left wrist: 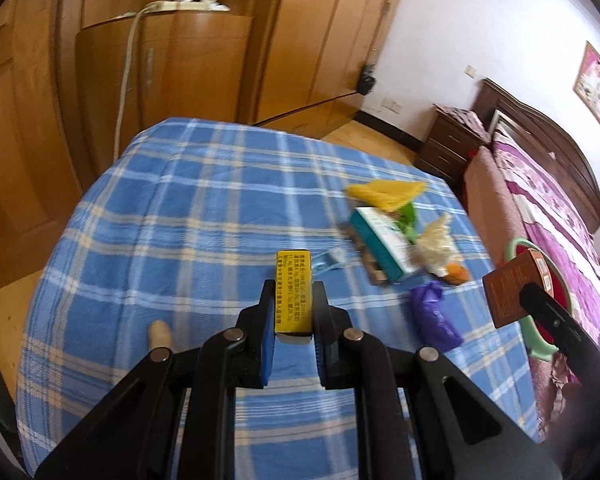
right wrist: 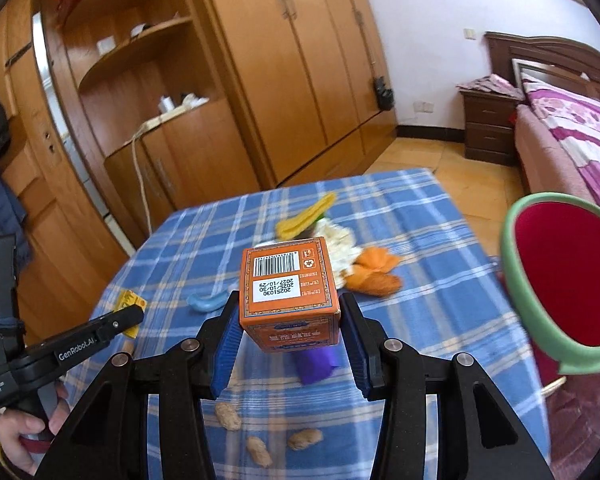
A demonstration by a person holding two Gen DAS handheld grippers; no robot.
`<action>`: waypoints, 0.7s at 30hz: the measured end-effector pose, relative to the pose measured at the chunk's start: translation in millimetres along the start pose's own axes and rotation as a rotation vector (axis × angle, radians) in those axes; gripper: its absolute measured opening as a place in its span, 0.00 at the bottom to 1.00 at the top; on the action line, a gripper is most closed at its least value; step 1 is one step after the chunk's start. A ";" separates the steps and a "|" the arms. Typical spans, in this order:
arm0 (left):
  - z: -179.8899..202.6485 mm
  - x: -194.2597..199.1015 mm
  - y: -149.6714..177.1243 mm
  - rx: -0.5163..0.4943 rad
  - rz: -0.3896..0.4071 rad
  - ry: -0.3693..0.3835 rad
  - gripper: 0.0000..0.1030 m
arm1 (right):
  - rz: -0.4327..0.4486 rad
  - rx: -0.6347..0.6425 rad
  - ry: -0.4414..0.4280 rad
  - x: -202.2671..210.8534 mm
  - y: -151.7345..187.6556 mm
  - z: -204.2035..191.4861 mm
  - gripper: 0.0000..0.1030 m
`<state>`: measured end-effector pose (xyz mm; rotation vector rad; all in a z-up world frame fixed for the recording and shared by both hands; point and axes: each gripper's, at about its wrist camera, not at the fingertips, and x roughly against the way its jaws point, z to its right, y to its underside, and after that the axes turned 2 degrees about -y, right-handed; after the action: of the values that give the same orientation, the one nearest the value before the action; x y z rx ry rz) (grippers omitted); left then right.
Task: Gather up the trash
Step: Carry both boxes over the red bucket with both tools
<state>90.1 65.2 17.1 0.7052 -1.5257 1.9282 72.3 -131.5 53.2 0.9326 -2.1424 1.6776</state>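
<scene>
While the left gripper (left wrist: pixel 293 304) clamps a slim yellow cardboard box (left wrist: pixel 293 292), its long axis points straight ahead. Right gripper (right wrist: pixel 288 316) grips a squat orange cardboard carton (right wrist: pixel 287 294), barcode up, above the blue plaid tablecloth's (right wrist: pixel 420 300) right edge beside a green-rimmed red bin (right wrist: pixel 560 272).

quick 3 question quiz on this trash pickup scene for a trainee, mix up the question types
1. True or false: the left hand-held gripper is shut on the yellow box.
2. Multiple choice: what does the right hand-held gripper hold? A) a peanut B) the orange box C) the purple wrapper
3. Fill in: the green bin has a ____ inside.

Key
1. True: its pads press both sides of the box.
2. B: the box with the barcode sits between its fingers, above the blue plaid tablecloth.
3. Red.
</scene>
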 end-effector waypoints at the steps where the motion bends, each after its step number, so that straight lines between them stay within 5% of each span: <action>1: 5.3 0.9 -0.2 -0.008 0.000 0.010 0.15 | 0.010 -0.008 0.007 5.2 -1.2 4.5 0.47; 21: 134.9 -24.0 -9.8 -0.192 -0.094 0.229 0.15 | 0.128 -0.184 0.219 73.0 -6.8 103.8 0.47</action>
<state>120.8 -67.5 34.7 0.4484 -1.4821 1.7008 39.5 -253.3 69.0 0.5450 -2.1986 1.5259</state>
